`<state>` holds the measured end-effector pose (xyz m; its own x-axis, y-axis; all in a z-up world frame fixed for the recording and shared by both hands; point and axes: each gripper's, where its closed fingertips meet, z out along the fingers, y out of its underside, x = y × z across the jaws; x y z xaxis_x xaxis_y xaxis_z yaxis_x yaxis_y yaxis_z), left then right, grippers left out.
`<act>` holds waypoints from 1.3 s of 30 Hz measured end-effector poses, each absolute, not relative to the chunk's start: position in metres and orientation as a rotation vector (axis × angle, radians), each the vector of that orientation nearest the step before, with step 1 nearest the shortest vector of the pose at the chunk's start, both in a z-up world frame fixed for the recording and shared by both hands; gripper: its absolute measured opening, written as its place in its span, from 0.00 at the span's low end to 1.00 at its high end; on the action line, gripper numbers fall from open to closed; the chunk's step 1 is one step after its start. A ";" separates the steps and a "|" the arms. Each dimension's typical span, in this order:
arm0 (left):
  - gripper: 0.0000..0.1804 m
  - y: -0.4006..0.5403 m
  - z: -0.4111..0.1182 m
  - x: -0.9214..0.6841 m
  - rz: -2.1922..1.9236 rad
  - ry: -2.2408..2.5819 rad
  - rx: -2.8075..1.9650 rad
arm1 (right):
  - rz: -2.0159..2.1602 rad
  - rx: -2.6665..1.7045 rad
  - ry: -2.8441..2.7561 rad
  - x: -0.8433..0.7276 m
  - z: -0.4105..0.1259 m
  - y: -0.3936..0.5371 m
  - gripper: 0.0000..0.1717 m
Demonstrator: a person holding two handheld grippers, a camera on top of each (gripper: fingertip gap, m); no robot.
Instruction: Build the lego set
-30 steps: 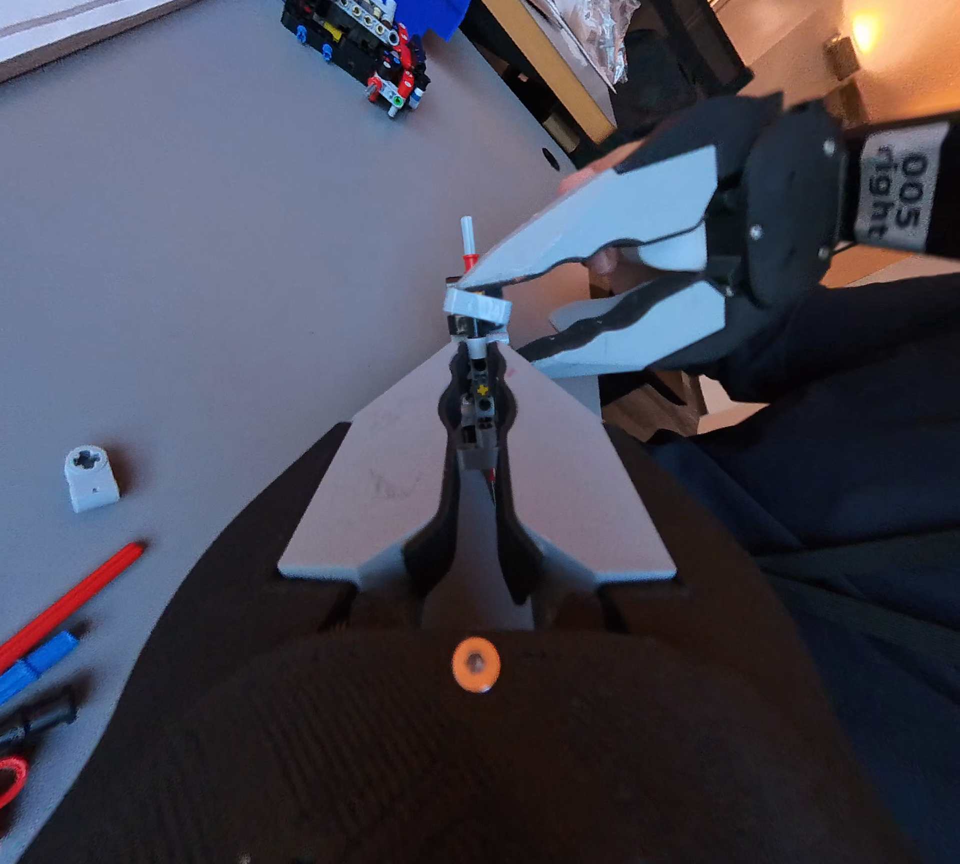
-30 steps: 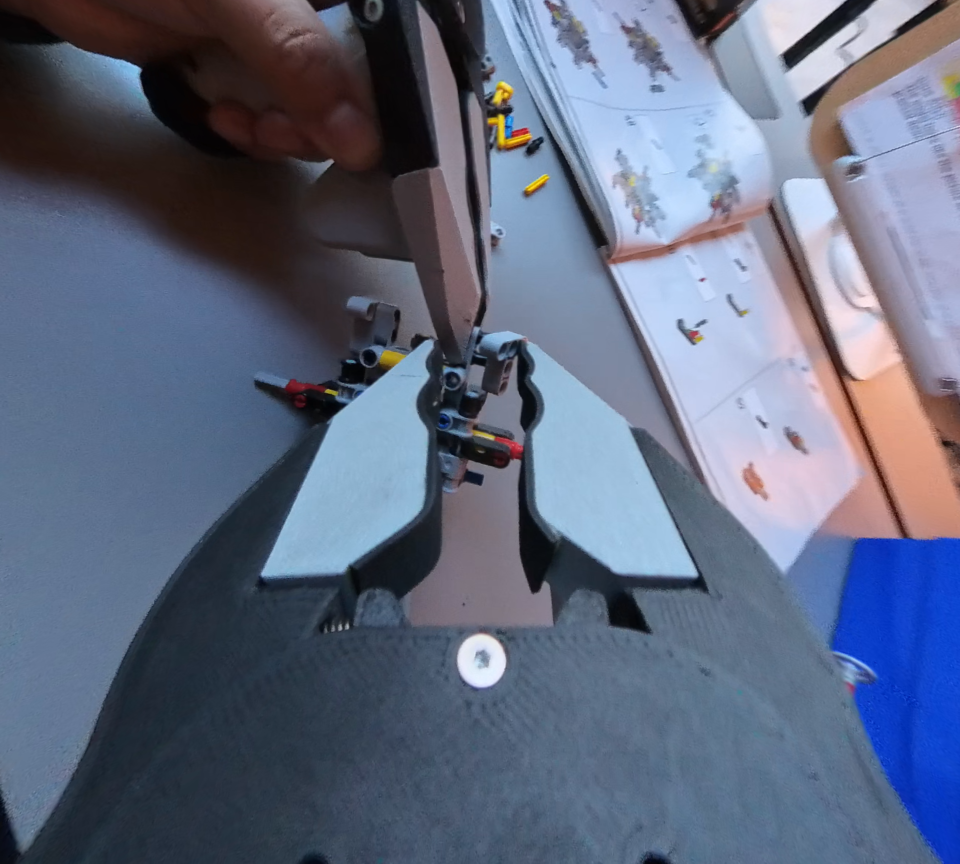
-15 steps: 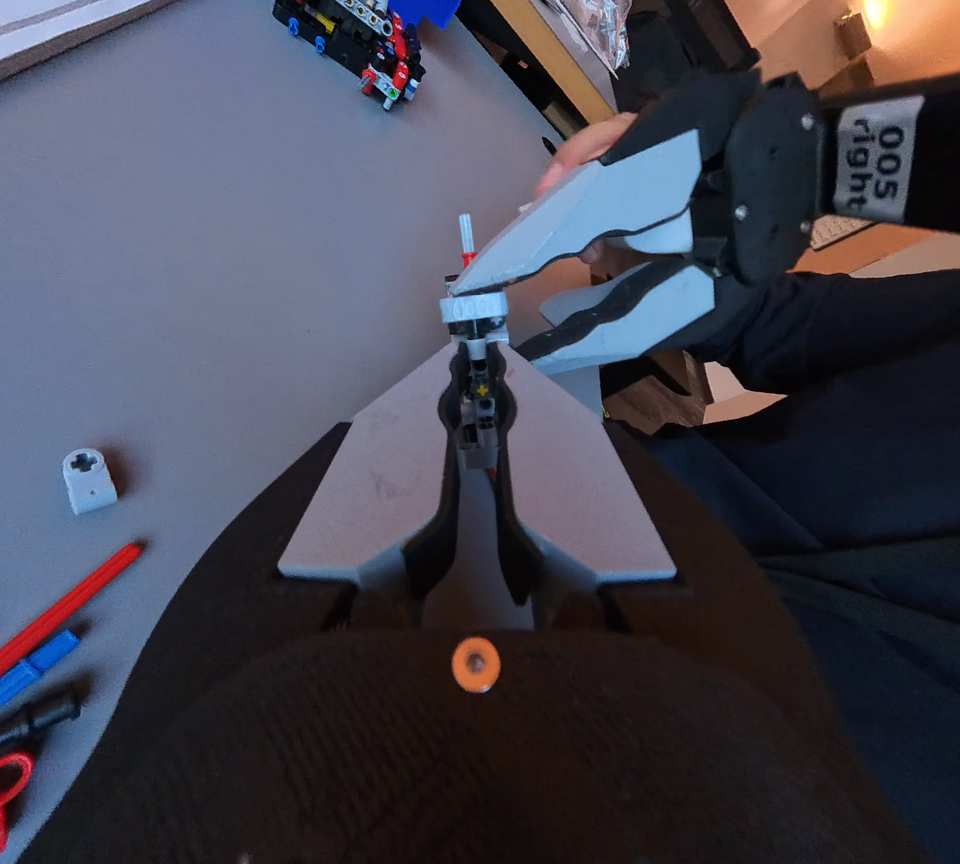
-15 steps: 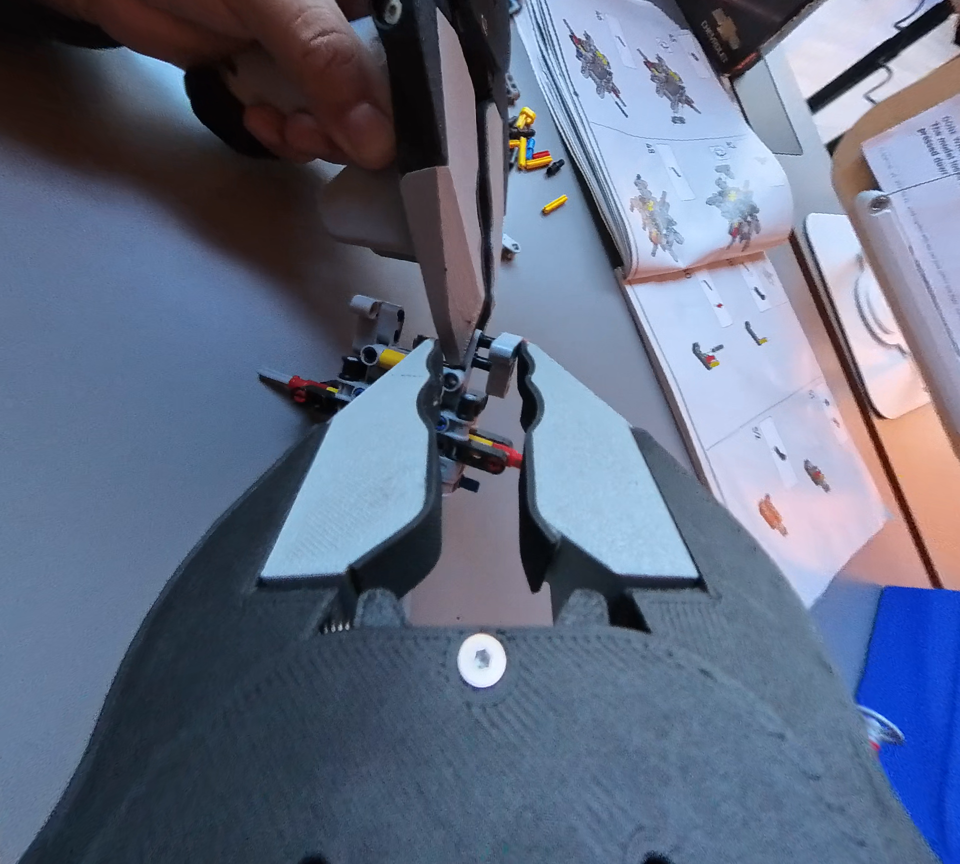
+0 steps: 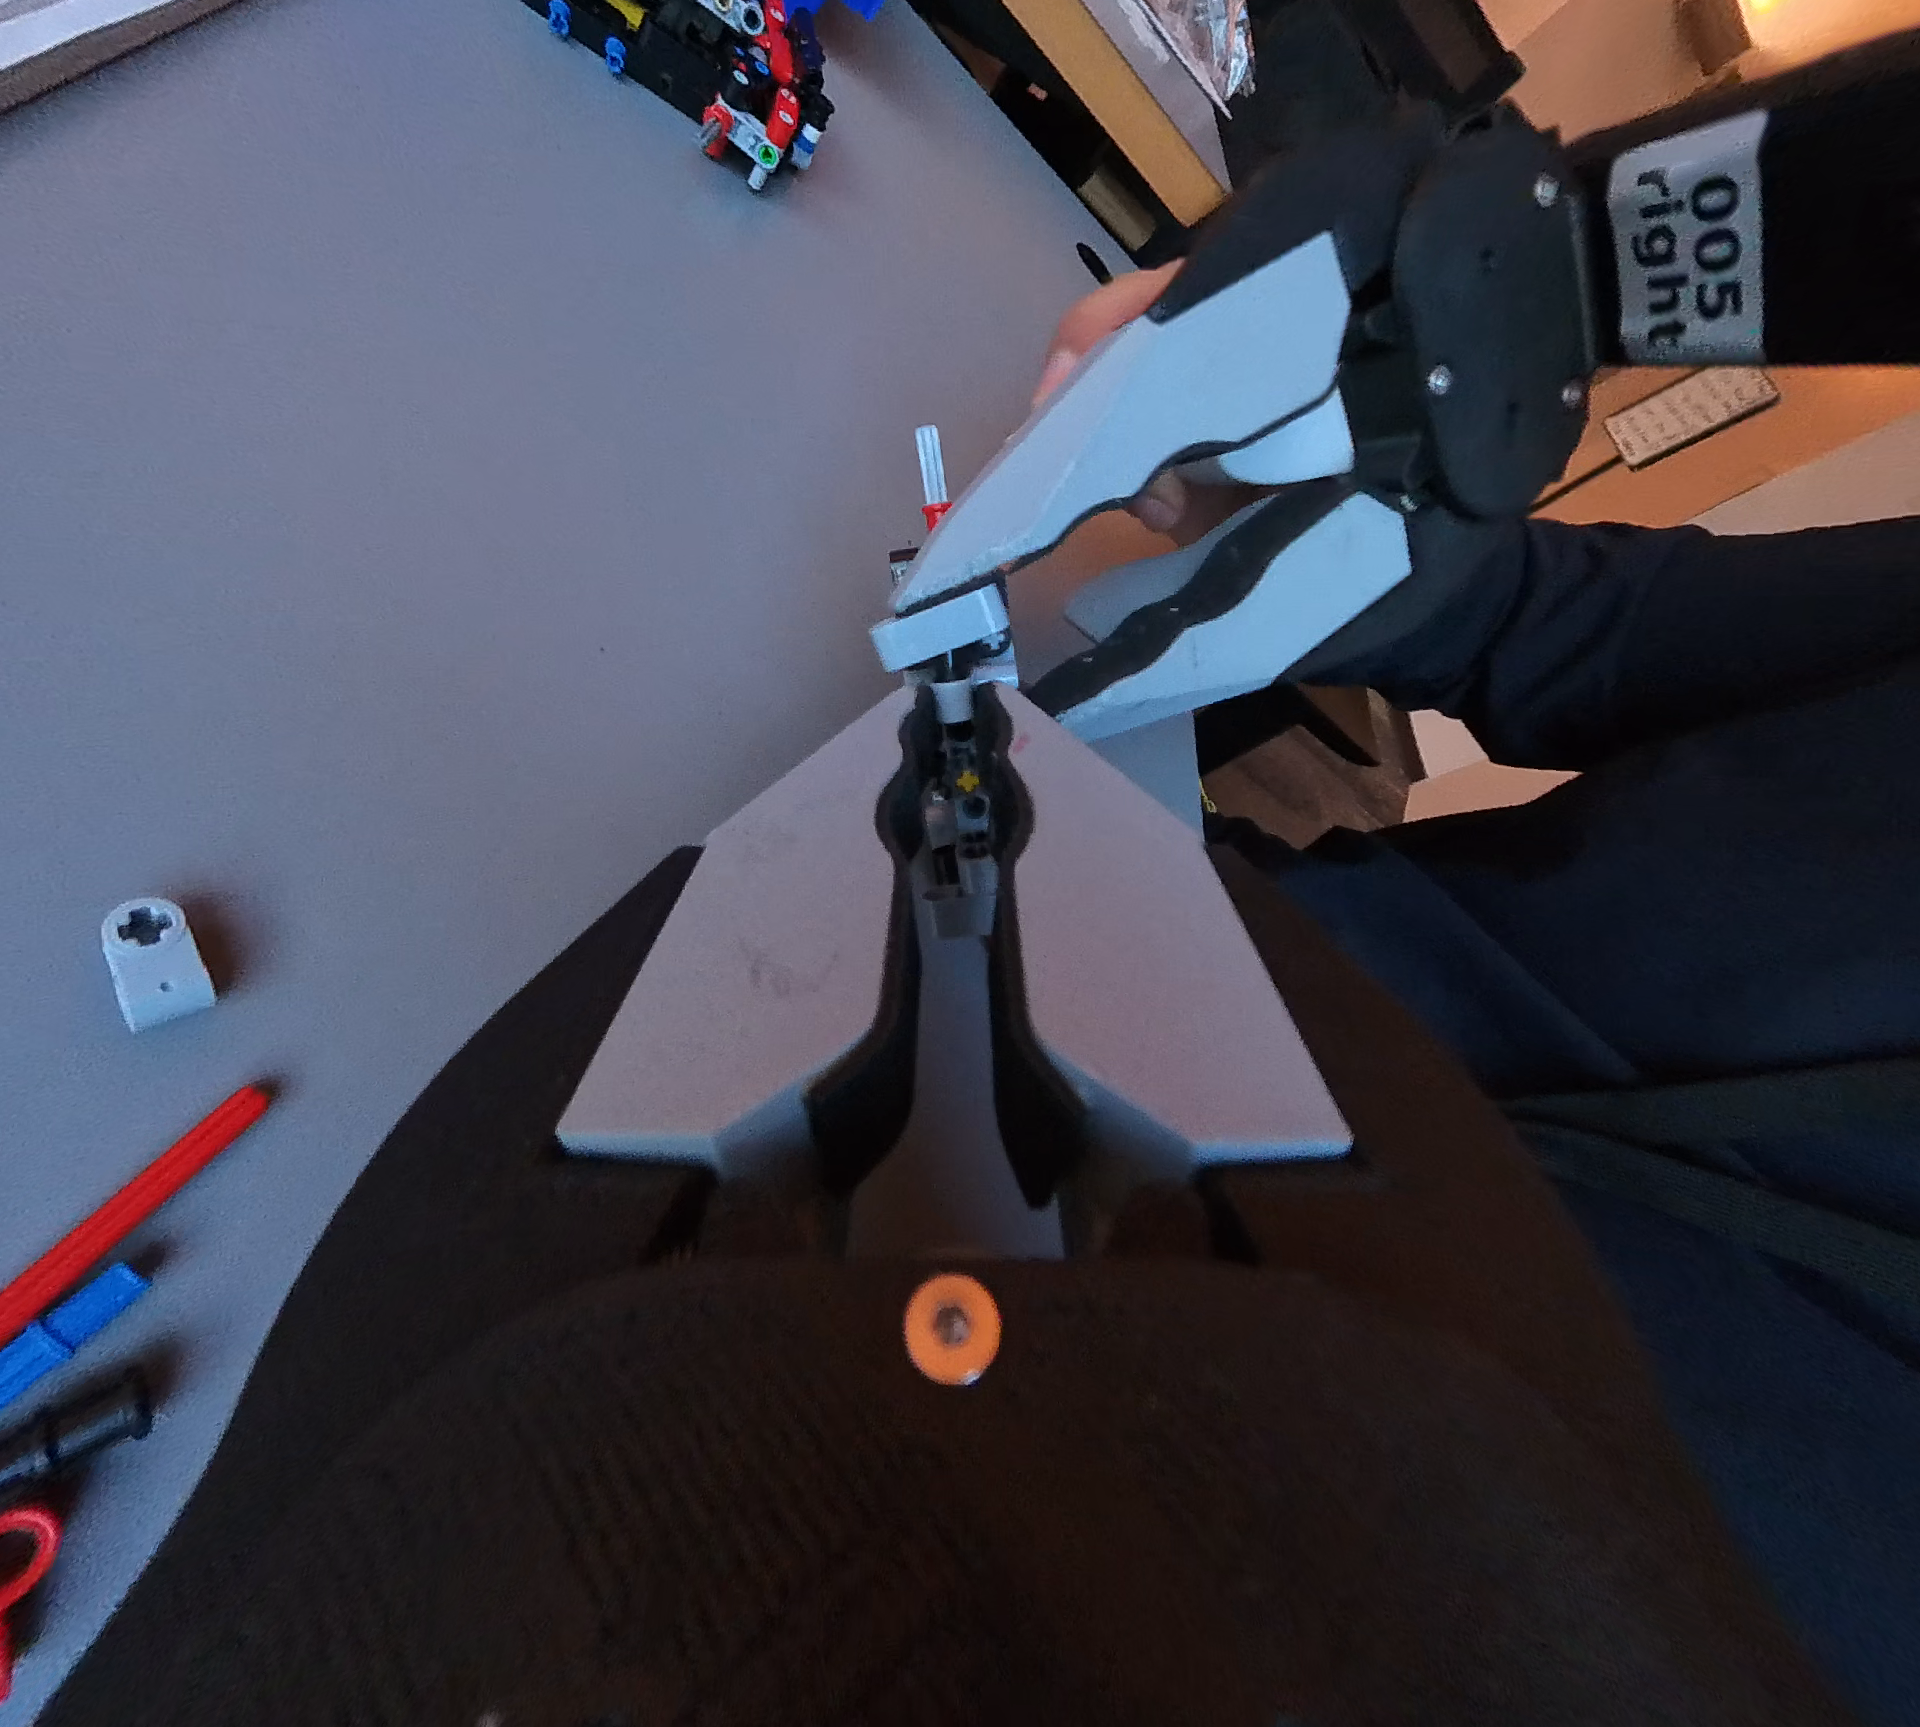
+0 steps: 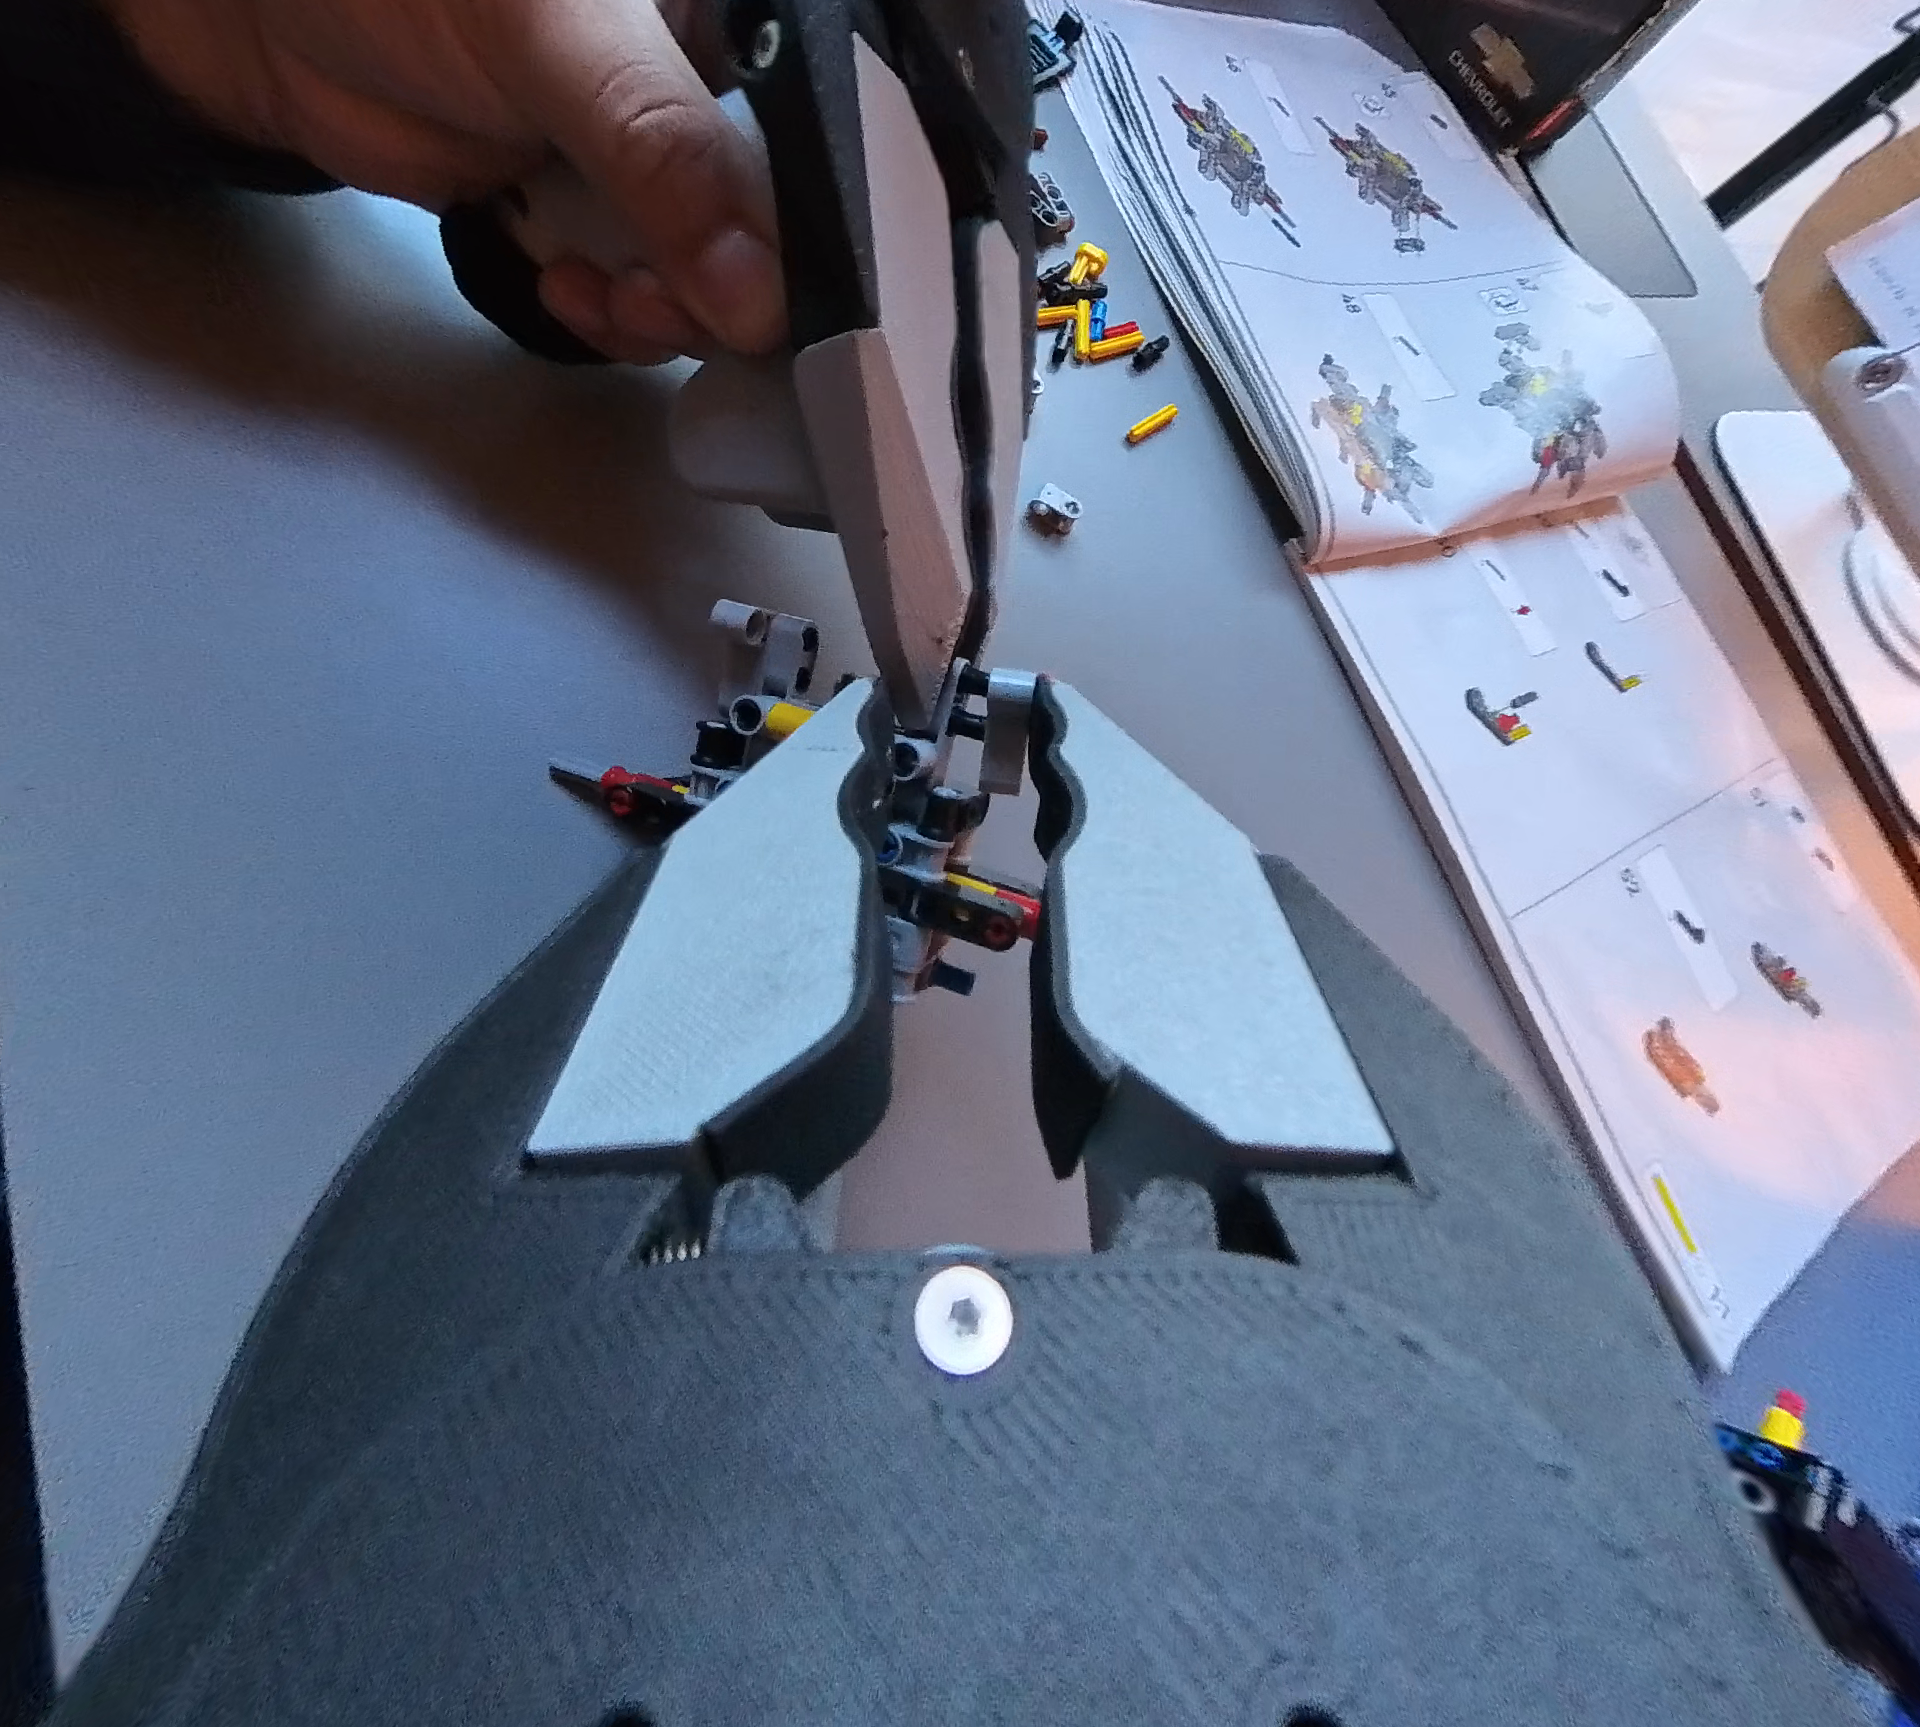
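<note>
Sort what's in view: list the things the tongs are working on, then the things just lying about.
In hand:
- small dark brick-built assembly, gripped by left tongs
- light grey angled beam, pinched by right tongs

Lying about:
- open instruction booklet
- larger black brick model
- loose yellow pins
- red axle rod

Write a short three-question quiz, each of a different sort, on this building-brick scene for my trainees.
1. True or false: the left hand-held gripper is shut on a small brick assembly.
2. The grey beam at the right hand-held gripper joins the assembly by: A) black pins B) tape C) string.
3. Fill in: the open instruction booklet lies on the ___ table.

Key: 1 true; 2 A; 3 grey.
</note>
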<state>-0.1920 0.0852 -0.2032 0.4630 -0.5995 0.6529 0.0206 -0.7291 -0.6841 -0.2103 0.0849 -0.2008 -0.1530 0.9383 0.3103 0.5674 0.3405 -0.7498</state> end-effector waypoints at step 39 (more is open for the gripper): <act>0.10 0.098 -0.205 -0.218 -1.004 0.542 -2.050 | 0.854 -1.343 -1.848 -0.200 -0.205 0.133 0.15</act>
